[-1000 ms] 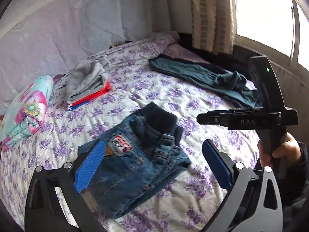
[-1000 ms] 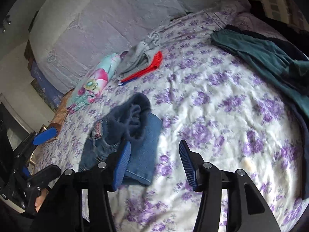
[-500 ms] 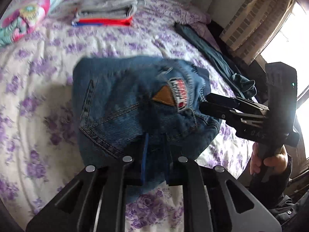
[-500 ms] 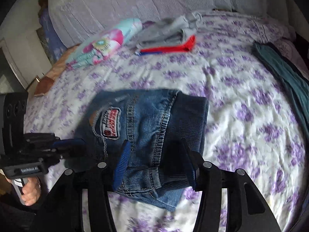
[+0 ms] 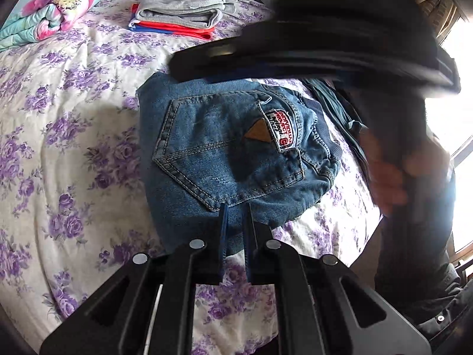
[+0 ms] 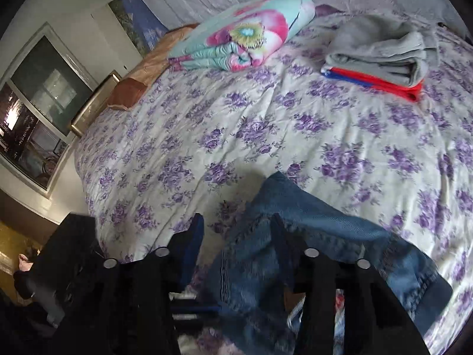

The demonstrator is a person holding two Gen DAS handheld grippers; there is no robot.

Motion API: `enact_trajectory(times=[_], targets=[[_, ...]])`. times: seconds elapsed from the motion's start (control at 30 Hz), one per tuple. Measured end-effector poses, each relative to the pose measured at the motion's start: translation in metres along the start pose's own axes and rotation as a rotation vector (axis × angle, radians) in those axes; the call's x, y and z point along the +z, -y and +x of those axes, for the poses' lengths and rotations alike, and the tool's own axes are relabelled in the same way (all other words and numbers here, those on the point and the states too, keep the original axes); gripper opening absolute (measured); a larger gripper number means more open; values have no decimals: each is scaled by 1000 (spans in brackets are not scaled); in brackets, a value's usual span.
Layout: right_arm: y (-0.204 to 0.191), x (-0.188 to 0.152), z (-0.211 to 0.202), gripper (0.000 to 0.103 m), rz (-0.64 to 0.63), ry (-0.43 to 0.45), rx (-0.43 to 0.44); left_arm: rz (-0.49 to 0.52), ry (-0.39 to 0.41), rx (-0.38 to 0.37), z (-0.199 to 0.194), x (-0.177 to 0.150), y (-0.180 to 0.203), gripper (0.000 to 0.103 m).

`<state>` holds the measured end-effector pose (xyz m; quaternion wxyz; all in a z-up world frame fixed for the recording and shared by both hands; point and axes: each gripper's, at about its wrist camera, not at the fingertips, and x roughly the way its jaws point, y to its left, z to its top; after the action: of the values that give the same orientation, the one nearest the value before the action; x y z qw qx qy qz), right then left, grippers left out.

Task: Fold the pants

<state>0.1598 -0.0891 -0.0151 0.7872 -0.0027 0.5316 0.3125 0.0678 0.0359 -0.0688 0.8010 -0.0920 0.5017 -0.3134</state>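
Left wrist, left gripper: pinching the near edge of the folded jeans, probably to carry the bundle.
Left wrist, jeans: pocket side up, over the floral bedspread, nearer than the grey stack.
Right wrist, right gripper: fingers spread, denim beside one pad; a blurred grip I cannot confirm.
Right wrist, jeans: well short of the grey stack.

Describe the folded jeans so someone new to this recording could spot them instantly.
Start from the bed's purple-flowered sheet. Near its front edge, nearer than the grey and red clothes stack, lie the folded jeans, with the left hand-held gripper closed on their near edge. They are the only blue denim there, showing a stitched back pocket with a tan triangle and a red-and-white patch.
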Motion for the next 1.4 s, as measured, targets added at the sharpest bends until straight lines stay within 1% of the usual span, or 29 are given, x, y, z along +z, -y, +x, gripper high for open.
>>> enact_trajectory(times=[0.07, 0.1, 0.17, 0.3, 0.37, 0.4, 0.43, 0.47, 0.5, 0.53, 0.57, 0.6, 0.63, 0.67, 0.7, 0.73, 0.77, 0.8, 0.83, 0.87, 0.9, 1.0, 1.03, 1.07, 1.1, 1.2, 1.27, 1.33, 1.4], targets=[[13, 12, 38, 27, 36, -77, -93, 14, -19, 33, 9, 0, 2, 8], [22, 15, 53, 19, 66, -104, -99, 14, -27, 67, 15, 0, 2, 8], [27, 16, 61, 19, 92, -101, -72, 19, -28, 100, 22, 2, 2, 9], [21, 17, 60, 19, 78, -95, -101, 34, -40, 129, 24, 3, 8, 9], [19, 16, 54, 25, 77, -87, -71, 31, -41, 131, 23, 2, 9, 9], [20, 16, 46, 35, 94, -73, -32, 31, -42, 131, 23, 1, 9, 9], [23, 14, 38, 48, 119, -63, 2, 32, -43, 131, 23, 0, 10, 9], [24, 11, 27, 55, 146, -48, 15, 34, -43, 136, 23, -1, 12, 9], [23, 7, 13, 66, 162, -27, 10, 36, -43, 143, 22, -1, 13, 9], [23, 1, -2, 72, 167, 0, 11, 41, -43, 152, 22, -1, 14, 9], [22, -5, -17, 74, 170, 31, 27, 43, -43, 156, 22, -2, 15, 9], [22, -13, -32, 78, 175, 64, 47, 47, -42, 161, 21, -2, 17, 9], [23, -25, -50, 84, 185, 103, 61, 50, -40, 164, 20, -2, 18, 9], [24, -36, -65, 87, 195, 139, 65, 51, -41, 162, 18, -3, 19, 10], [26, -53, -83, 91, 210, 187, 62, 46, -40, 150, 13, -4, 18, 13], [29, -71, -99, 93, 228, 232, 57, 31, -31, 124, 2, -4, 15, 20], [32, -93, -114, 94, 248, 279, 49, 17, -13, 94, -7, -2, 9, 53], [35, -116, -126, 95, 269, 321, 42, -11, 32, 56, -23, -2, 1, 92], [39, -135, -134, 97, 288, 353, 36, -44, 83, 41, -37, -1, -8, 99], [44, -159, -141, 97, 316, 384, 25, -94, 144, 37, -54, -2, -21, 98], [49, -181, -144, 97, 346, 406, 12, -134, 161, 31, -65, -1, -35, 98], [65, -235, -142, 97, 436, 430, -4, -225, 133, -33, -64, 0, -59, 98], [71, -249, -141, 97, 473, 432, -4, -253, 115, -53, -58, 0, -66, 98], [76, -262, -138, 97, 509, 429, -9, -280, 86, -93, -47, 1, -72, 98], [81, -271, -137, 97, 539, 425, -17, -299, 59, -128, -37, 1, -74, 98], [88, -288, -138, 97, 574, 432, -46, -349, -14, -160, -4, -3, -76, 98], [91, -296, -140, 97, 580, 446, -42, -374, -65, -197, 19, -3, -76, 98], [94, -298, -139, 97, 582, 452, -34, -376, -108, -236, 40, 2, -72, 98], [97, -300, -134, 97, 591, 439, -26, -350, -137, -234, 57, 15, -60, 98]])
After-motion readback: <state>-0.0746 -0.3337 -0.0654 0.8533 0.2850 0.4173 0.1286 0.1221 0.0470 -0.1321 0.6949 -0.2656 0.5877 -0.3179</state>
